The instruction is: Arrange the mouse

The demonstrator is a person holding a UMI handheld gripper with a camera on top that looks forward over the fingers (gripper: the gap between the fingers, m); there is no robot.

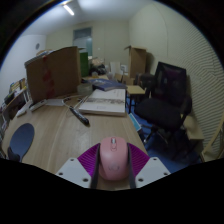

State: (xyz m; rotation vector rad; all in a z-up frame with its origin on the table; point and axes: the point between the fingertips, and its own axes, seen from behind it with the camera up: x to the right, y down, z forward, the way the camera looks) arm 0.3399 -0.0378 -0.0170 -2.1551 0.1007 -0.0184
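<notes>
A pink computer mouse (113, 159) sits between my gripper's two fingers, held above the wooden table (60, 140). My gripper (113, 165) is shut on the mouse, with the purple pads (89, 158) pressing on both of its sides. A blue mouse pad (21, 139) lies on the table to the left of the fingers.
An open cardboard box (52, 72) stands at the table's far side. A flat white box (104, 101) lies on the table ahead, with a dark pen-like object (80, 117) beside it. A black office chair (165, 95) stands right of the table.
</notes>
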